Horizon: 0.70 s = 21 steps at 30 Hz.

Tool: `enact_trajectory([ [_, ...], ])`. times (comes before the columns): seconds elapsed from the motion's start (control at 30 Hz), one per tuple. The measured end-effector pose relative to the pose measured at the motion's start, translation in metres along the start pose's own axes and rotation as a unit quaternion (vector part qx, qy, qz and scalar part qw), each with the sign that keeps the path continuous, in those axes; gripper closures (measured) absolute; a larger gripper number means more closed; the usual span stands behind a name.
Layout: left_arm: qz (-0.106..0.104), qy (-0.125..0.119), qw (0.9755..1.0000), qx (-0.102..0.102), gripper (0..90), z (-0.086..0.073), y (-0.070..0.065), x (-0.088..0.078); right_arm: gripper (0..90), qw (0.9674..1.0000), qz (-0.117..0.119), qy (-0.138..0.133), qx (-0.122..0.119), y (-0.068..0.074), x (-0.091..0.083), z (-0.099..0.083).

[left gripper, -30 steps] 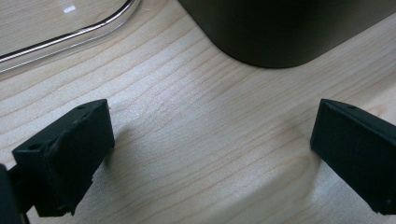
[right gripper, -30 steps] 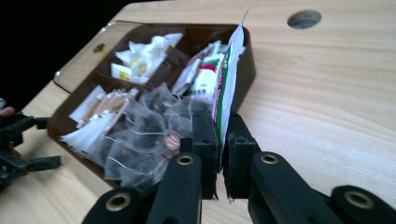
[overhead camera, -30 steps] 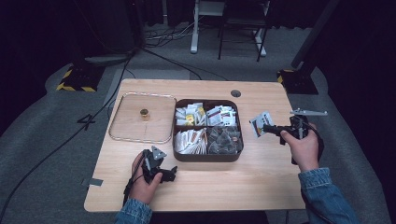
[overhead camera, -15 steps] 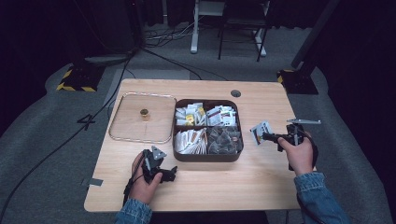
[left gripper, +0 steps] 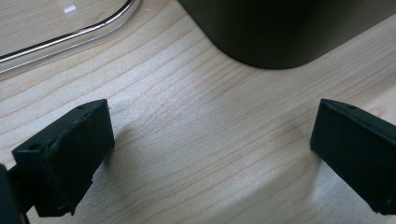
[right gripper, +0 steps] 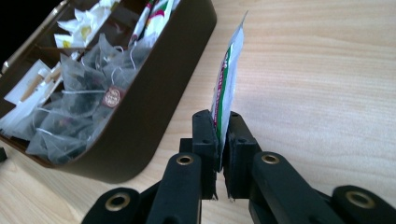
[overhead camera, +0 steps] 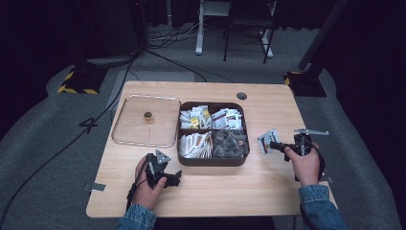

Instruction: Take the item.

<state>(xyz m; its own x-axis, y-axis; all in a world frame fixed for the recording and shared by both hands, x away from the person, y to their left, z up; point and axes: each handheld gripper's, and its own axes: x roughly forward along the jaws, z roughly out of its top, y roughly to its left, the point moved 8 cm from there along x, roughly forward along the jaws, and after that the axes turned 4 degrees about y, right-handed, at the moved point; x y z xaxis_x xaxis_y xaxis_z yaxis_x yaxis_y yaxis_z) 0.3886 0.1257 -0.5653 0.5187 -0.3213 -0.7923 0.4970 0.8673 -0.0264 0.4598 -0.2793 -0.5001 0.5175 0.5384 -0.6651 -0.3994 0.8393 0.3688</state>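
Observation:
A dark brown box with four compartments of tea bags and sachets stands mid-table; its wall is close on the left in the right gripper view. My right gripper is to the right of the box, low over the table, shut on a flat white sachet with green and red print, held on edge. My left gripper rests on the wood just in front of the box's near left corner, jaws wide open with only bare table between the fingers.
A clear lid with a small brass knob lies flat to the left of the box; its rim shows in the left gripper view. A round cable hole sits near the table's far edge. Bare wood lies along the front and right.
My right gripper with the sachet has moved down and toward the near edge, away from the box's far right side. The left gripper has stayed in place.

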Motion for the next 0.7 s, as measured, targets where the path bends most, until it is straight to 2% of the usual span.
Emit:
enact_trajectory([
  [0.4, 0.0, 0.0, 1.0, 0.0, 0.0, 0.0, 0.0, 0.0, 85.1, 0.9994, -0.002, 0.032, 0.014, -0.007, 0.008, -0.011],
  [0.57, 0.0, 0.0, 1.0, 0.0, 0.0, 0.0, 0.0, 0.0, 83.2, 0.9992, -0.005, 0.034, 0.02, -0.009, 0.01, -0.012],
  [0.63, 0.0, 0.0, 1.0, 0.0, 0.0, 0.0, 0.0, 0.0, 77.4, 0.9992, -0.01, 0.034, 0.019, -0.011, 0.01, -0.013],
  [0.7, 0.0, 0.0, 1.0, 0.0, 0.0, 0.0, 0.0, 0.0, 66.2, 0.9994, -0.014, 0.023, 0.02, -0.013, 0.011, -0.012],
])
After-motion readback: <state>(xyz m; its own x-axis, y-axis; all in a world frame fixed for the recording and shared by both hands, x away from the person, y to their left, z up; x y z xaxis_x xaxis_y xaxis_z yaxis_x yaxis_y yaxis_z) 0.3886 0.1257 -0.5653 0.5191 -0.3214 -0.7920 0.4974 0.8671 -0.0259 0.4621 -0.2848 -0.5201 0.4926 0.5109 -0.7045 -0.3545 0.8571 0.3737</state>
